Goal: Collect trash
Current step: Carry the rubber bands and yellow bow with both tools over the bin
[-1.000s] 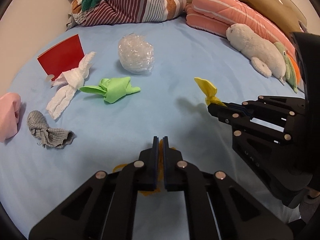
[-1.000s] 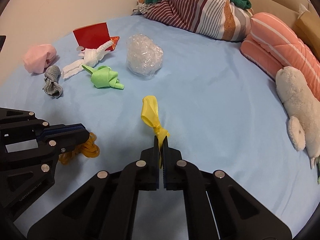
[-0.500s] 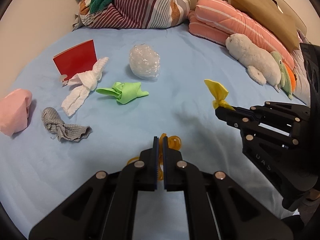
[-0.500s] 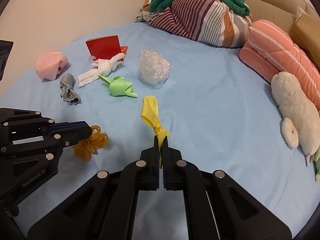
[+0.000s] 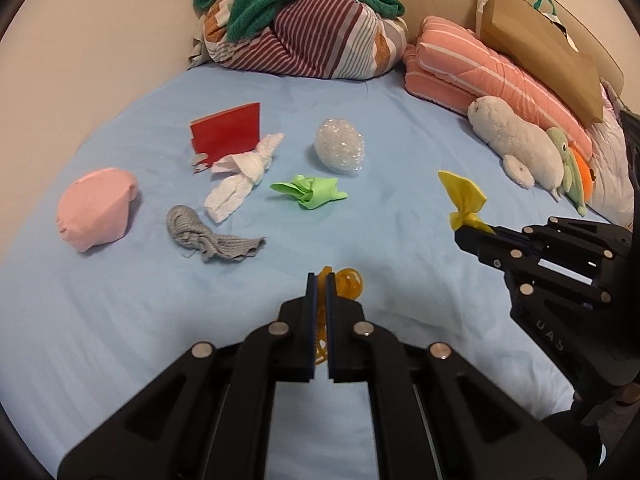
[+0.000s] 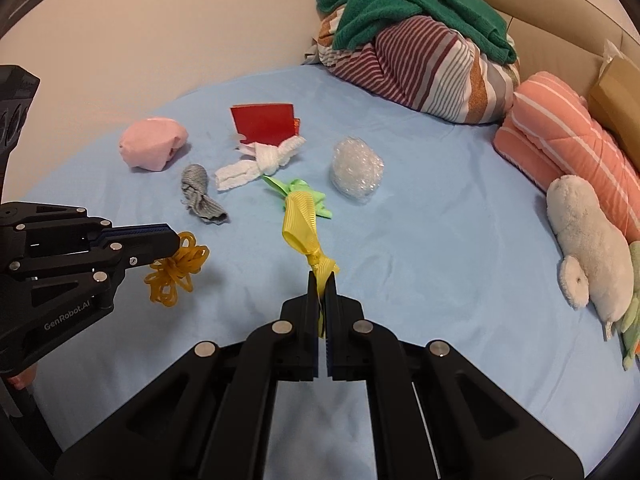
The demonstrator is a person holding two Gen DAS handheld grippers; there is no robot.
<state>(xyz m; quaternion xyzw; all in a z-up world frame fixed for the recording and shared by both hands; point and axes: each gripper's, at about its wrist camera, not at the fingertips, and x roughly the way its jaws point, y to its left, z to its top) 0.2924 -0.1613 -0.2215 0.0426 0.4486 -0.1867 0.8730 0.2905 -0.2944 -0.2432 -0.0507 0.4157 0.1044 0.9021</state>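
My left gripper (image 5: 319, 278) is shut on an orange ribbon tangle (image 5: 348, 282) and holds it above the blue bed sheet (image 5: 120, 320); the tangle also shows in the right wrist view (image 6: 176, 274). My right gripper (image 6: 320, 278) is shut on a yellow ribbon (image 6: 300, 220), also held up off the sheet; it shows in the left wrist view (image 5: 464, 198). On the sheet lie a green ribbon (image 5: 314, 192), a clear plastic wad (image 5: 340, 146), a white knotted tissue (image 5: 244, 176), a grey rag (image 5: 204, 236), a red card (image 5: 226, 132) and a pink cloth lump (image 5: 96, 208).
A striped duvet pile with a green towel (image 5: 304, 36) sits at the head of the bed. Pink striped pillows (image 5: 496, 72), a brown paper bag (image 5: 540, 48), a white seal plush (image 5: 516, 140) and a green plush (image 5: 568, 168) line the right side. A wall runs along the left.
Both grippers have risen and pulled back from the sheet, lifting the orange tangle and the yellow ribbon with them. The items on the bed have not moved.
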